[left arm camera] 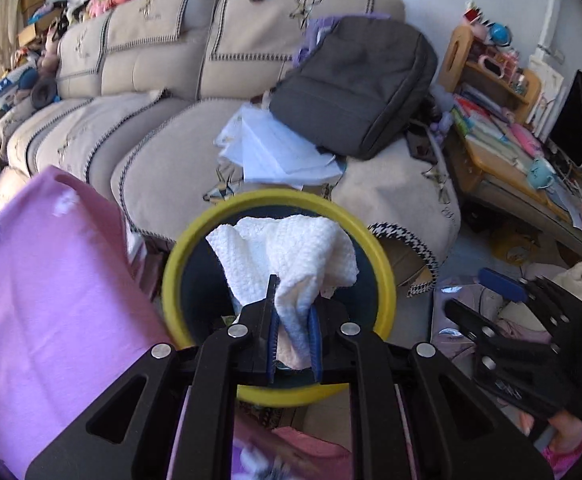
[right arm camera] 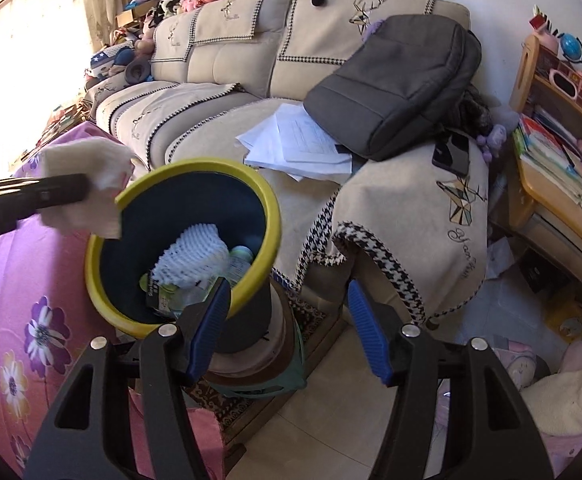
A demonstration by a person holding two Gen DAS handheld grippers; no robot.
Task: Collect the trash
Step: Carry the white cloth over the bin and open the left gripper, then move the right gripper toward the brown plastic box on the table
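Note:
My left gripper [left arm camera: 293,312] is shut on a crumpled white paper towel [left arm camera: 291,252] and holds it over the mouth of a yellow-rimmed dark bin [left arm camera: 383,280]. In the right wrist view the same towel [right arm camera: 87,172] hangs from the left gripper's fingers [right arm camera: 51,192] at the bin's left rim [right arm camera: 195,168]. The bin holds a white foam net [right arm camera: 195,256] and a plastic bottle [right arm camera: 239,264]. My right gripper [right arm camera: 287,300] is open and empty, just right of the bin. It also shows in the left wrist view [left arm camera: 503,292] at the right.
The bin stands on a stack of stools [right arm camera: 259,364] in front of a beige sofa [right arm camera: 331,80]. On the sofa lie a grey backpack [right arm camera: 403,80], loose papers [right arm camera: 299,144] and a phone [right arm camera: 453,152]. Pink flowered cloth [right arm camera: 23,320] is at the left. A cluttered wooden shelf [right arm camera: 555,128] is at the right.

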